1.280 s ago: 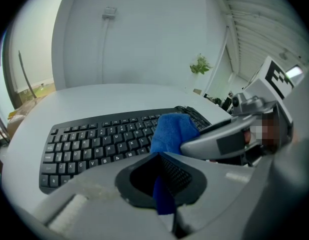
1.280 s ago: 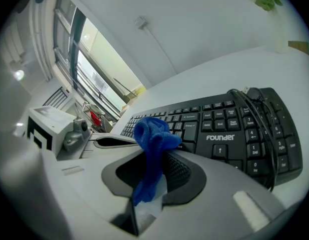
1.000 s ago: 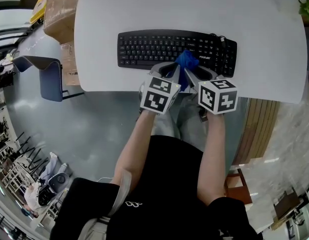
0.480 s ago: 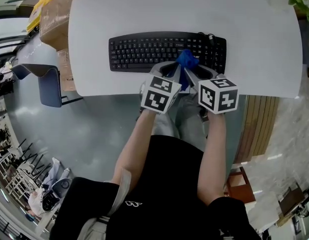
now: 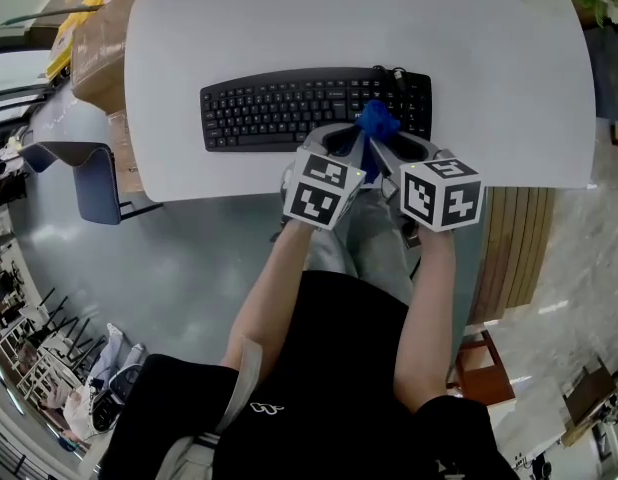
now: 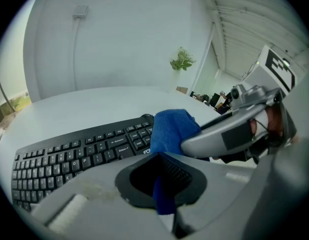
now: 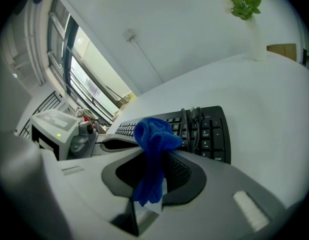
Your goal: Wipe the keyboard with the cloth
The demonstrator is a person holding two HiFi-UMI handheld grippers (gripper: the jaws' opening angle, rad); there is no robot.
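We are holding one blue cloth (image 5: 376, 121) with two grippers. The left gripper (image 6: 163, 194) is clamping a strip of it and the right gripper (image 7: 147, 194) is clamping it too. The bunched part is sitting over the right part of the one black keyboard (image 5: 279, 108) on the white table (image 5: 489, 68). The keyboard's white label is showing only "FO" beside the cloth.

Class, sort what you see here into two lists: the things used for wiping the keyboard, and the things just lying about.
In the job:
keyboard
cloth
left gripper and right gripper, both shut on the cloth
table under the keyboard

Lying about:
plant
cardboard boxes
chair
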